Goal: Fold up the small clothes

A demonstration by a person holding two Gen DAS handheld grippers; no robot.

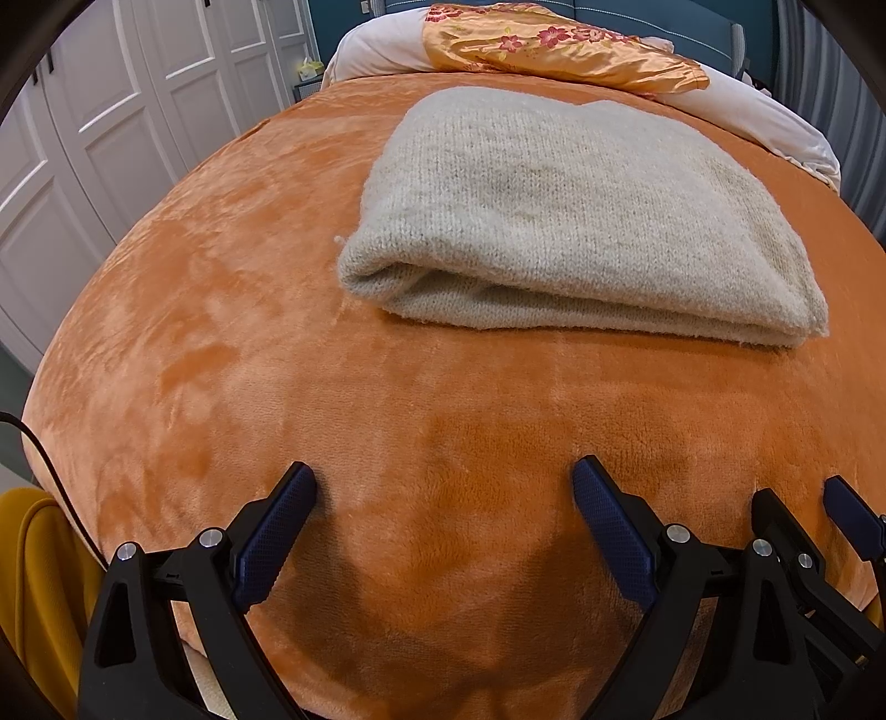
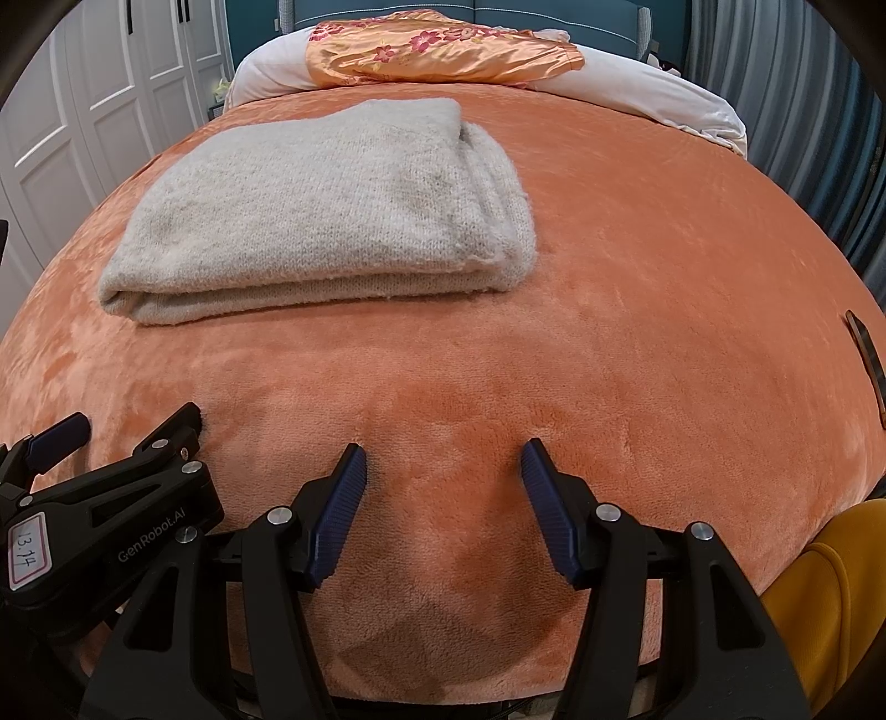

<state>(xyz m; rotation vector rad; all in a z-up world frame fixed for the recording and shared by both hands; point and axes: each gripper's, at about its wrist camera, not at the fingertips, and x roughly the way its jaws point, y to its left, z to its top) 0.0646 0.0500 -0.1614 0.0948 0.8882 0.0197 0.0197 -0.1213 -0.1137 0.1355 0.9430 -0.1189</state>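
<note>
An orange plush blanket [image 1: 232, 310] covers the whole bed and fills most of both views, its nap brushed into lighter and darker patches. At the far end, along the top of each frame, lies a white pillow [image 1: 376, 50] with an orange satin cloth printed with red flowers [image 1: 554, 44] draped over it. White panelled wardrobe doors [image 1: 111, 111] stand in the upper left of the frame.

On the blanket sits the grey knitted sweater [image 1: 565, 210], already folded into a thick, flat rectangle. In the left wrist view it lies in the upper middle and right, its rounded fold edge facing the camera. In the right wrist view the same sweater [image 2: 332, 205] lies in the upper left, and the stacked layers show along its right side. The knit looks fuzzy, with a few faint darker smudges on top.

Both tongs are down at the near edge of the bed, well apart from the sweater. The left gripper [image 1: 443, 476], at the bottom of its own view, has its jaws spread wide with only blanket between them; it holds nothing. The right gripper [image 2: 443, 454] stands roughly half open, its blue ribbed pads [image 2: 338, 509] apart and empty over the blanket. Whether the tips press into the plush I cannot tell. Each pair of tongs shows at the lower corner of the other's view, side by side.
</note>
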